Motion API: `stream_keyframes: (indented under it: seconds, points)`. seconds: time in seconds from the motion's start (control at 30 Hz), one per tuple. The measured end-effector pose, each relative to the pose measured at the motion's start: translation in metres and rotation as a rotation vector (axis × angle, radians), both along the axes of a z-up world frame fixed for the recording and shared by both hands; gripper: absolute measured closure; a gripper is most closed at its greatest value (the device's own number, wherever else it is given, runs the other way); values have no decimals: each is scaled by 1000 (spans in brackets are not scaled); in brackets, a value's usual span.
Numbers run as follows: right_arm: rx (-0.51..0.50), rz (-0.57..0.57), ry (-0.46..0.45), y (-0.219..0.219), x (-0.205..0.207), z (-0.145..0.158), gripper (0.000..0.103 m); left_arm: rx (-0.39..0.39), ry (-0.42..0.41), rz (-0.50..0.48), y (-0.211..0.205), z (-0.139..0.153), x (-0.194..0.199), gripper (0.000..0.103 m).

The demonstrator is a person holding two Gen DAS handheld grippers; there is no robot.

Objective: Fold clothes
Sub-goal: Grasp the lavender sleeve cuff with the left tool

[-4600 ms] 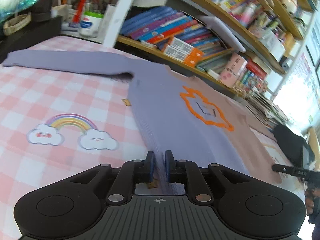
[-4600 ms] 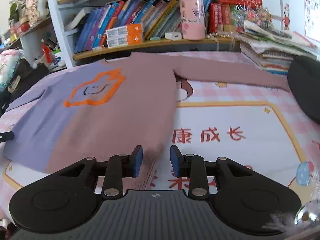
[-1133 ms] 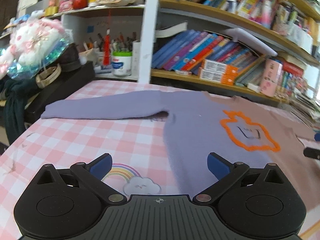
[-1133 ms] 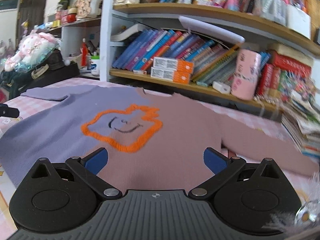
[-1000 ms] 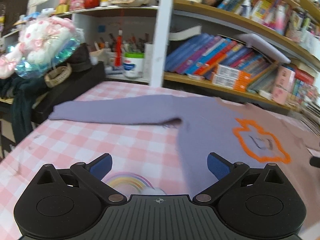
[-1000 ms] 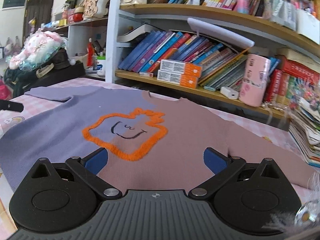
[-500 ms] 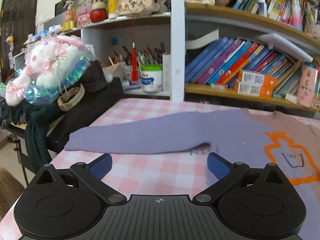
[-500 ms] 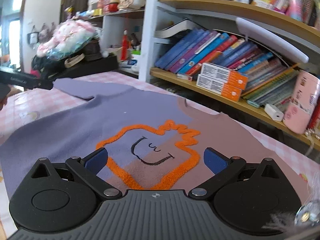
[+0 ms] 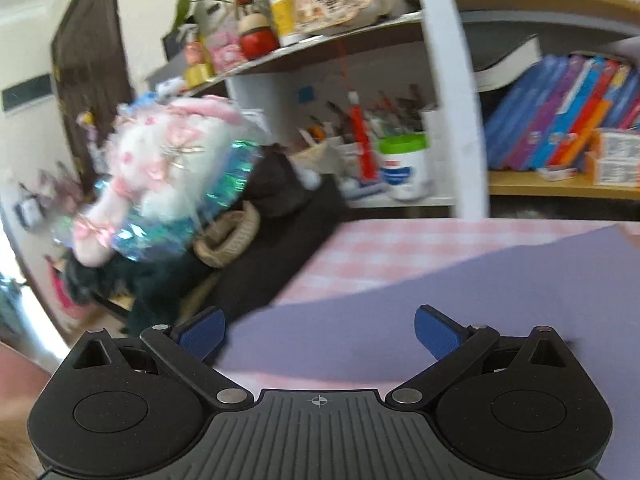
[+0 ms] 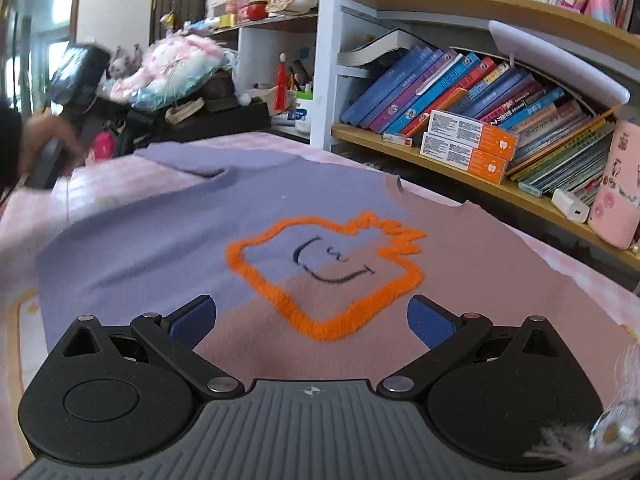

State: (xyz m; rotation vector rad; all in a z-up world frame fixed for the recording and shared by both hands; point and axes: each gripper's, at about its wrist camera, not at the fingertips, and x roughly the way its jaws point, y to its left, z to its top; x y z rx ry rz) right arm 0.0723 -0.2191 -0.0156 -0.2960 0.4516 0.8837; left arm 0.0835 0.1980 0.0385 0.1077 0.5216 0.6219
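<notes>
Right wrist: one sweater (image 10: 168,240) flat; two grippers, left (image 9: 318,330) apparently over sleeve

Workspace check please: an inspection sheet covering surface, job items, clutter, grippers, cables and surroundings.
Surface: pink checked tablecloth.
Job's things: purple-and-mauve knit sweater with orange fuzzy outline, spread flat, unfolded; its purple sleeve stretches out sideways.
Clutter: pink-white plush toy, woven basket beside the table.
Grippers: left gripper open over the sleeve; right gripper open over the sweater's front.
Cables: nothing seen.
Surroundings: bookshelf of slanted books.
</notes>
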Motion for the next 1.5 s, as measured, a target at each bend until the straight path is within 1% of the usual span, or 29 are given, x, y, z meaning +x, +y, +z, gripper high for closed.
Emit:
stream_keyframes:
  seconds: [0.03, 0.13, 0.17, 0.23, 0.33, 0.43, 0.5, 0.53, 0.63, 0.7, 0.77, 0.8, 0.9, 1.0, 1.1, 1.23, 1.33, 1.5]
  points:
    - [-9, 6, -1, 0, -2, -3, 0, -15, 2, 18, 8, -1, 3, 1]
    - [-39, 24, -3, 3, -6, -8, 0, -130, -2, 60, 35, -6, 10, 1]
    - [-41, 25, -9, 4, -6, -8, 0, -169, -10, 86, 44, -9, 10, 1]
    - [-41, 26, -2, 4, -5, -9, 0, -242, -35, 181, 61, -17, 11, 2]
    - [-37, 25, 19, 3, -2, -9, 0, -360, -77, 246, 82, -28, 10, 2]
    - [-32, 24, 40, 2, 1, -10, 0, -450, -126, 287, 99, -36, 5, 5]
    - [-29, 23, 54, 1, 3, -10, 0, -487, -139, 324, 108, -40, 4, 7]
    - [-27, 22, 61, 1, 4, -10, 0, -497, -151, 335, 111, -41, 2, 9]
    - [-22, 21, 81, 0, 7, -10, 0, -513, -182, 348, 119, -42, -2, 19]
    - [-18, 20, 91, -1, 9, -10, 0, -521, -188, 327, 123, -43, -2, 43]
    - [-17, 19, 94, -1, 9, -11, 0, -518, -178, 317, 125, -42, 1, 55]
    - [-18, 19, 94, -1, 9, -11, 0, -518, -175, 311, 124, -42, 2, 59]
    - [-17, 20, 94, -1, 9, -11, 0, -568, -201, 281, 125, -41, 2, 64]
    - [-16, 20, 94, -2, 9, -11, 0, -637, -235, 238, 122, -43, 6, 64]
    - [-14, 21, 97, -2, 9, -12, 0, -666, -248, 199, 111, -45, 13, 64]
    - [-9, 24, 102, -3, 10, -12, 0, -677, -234, 159, 101, -45, 23, 62]
    - [-10, 19, 98, -3, 10, -12, 0, -656, -206, 148, 100, -43, 26, 61]
    - [-45, -22, 44, -7, 0, -12, 0, -686, -261, 198, 115, -46, 18, 62]
